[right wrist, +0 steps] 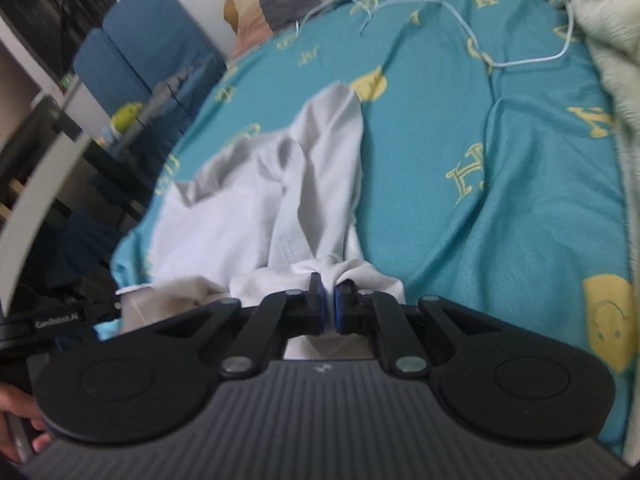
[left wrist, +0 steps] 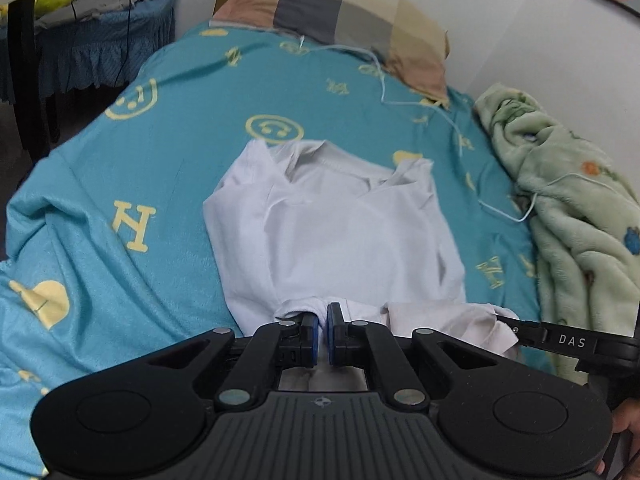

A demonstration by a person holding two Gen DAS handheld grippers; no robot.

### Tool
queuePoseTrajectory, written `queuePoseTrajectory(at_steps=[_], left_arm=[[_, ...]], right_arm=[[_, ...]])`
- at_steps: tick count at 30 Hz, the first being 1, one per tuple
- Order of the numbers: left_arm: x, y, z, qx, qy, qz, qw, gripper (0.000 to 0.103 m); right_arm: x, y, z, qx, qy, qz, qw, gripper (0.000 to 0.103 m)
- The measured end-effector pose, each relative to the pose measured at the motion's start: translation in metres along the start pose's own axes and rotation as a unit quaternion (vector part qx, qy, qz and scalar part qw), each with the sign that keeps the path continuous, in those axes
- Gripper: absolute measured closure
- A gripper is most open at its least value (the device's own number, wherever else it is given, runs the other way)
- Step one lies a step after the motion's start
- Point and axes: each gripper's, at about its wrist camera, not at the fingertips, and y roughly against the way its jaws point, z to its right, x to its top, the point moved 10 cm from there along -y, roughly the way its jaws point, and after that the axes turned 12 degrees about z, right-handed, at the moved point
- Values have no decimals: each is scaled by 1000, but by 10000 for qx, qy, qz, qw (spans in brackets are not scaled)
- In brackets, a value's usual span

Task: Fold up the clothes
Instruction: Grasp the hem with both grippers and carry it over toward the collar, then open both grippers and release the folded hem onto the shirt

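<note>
A white T-shirt (left wrist: 332,228) lies on the teal bed sheet (left wrist: 120,160), collar toward the pillow and both sleeves folded inward. My left gripper (left wrist: 323,312) is shut on the shirt's near hem, left of centre. The other gripper's arm (left wrist: 560,338) shows at the right edge of the left wrist view, holding the hem's right part. In the right wrist view the white T-shirt (right wrist: 248,216) bunches up into my right gripper (right wrist: 329,290), which is shut on the hem. The left gripper's arm (right wrist: 60,322) shows at the left edge there.
A checked pillow (left wrist: 344,8) lies at the head of the bed. A green fleece blanket (left wrist: 572,208) is piled along the right side by the wall. A thin white cable (left wrist: 452,120) runs across the sheet. A blue-covered chair (left wrist: 96,36) stands left of the bed.
</note>
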Motion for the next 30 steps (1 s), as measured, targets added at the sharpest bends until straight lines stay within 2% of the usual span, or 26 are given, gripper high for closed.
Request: queuePoseTrajectory(at_steps=[5,9,12,13,14,16,18,20,27,28,29,30], left_arm=[[-4,-11,-6,26,-11,-96,9999,98],[-7,-20,-11,46,-20,-173,9998,95],[-7,-19,-11,95,-45,-186,9998,85],[-6,-11,-9,139,-84,-118,9998,70],[-5,-3,-7,184,-123,-50,9997,52],[-4,15,-3,251,-227,88,9994,37],[-4,36,4,265,-369,230,9987,35],[-7,58,11,252,-467,350,9980,27],[-16,129,40,261,-767,712,9942,20],[-18,139,44,263,-799,761,9935,17],[-22,149,48,231,-821,810,9931,14],[-26,158,52,184,-839,853,9926,12]], right_arm=[[-4,-12,8,76,-209,-94,9997,94],[-1,-6,7,113,-323,-25,9994,93],[2,2,1,168,-290,11,9994,91],[3,6,-1,186,-272,24,9995,90],[5,11,-3,214,-279,55,9994,87],[6,24,-9,287,-292,135,9991,72],[6,40,-15,296,-177,250,9991,50],[6,56,-24,262,33,373,9990,37],[-6,123,-57,171,745,710,9945,36],[-8,133,-62,141,863,770,9932,34],[-11,143,-66,120,969,849,9916,24],[-13,152,-70,112,1045,952,9899,19]])
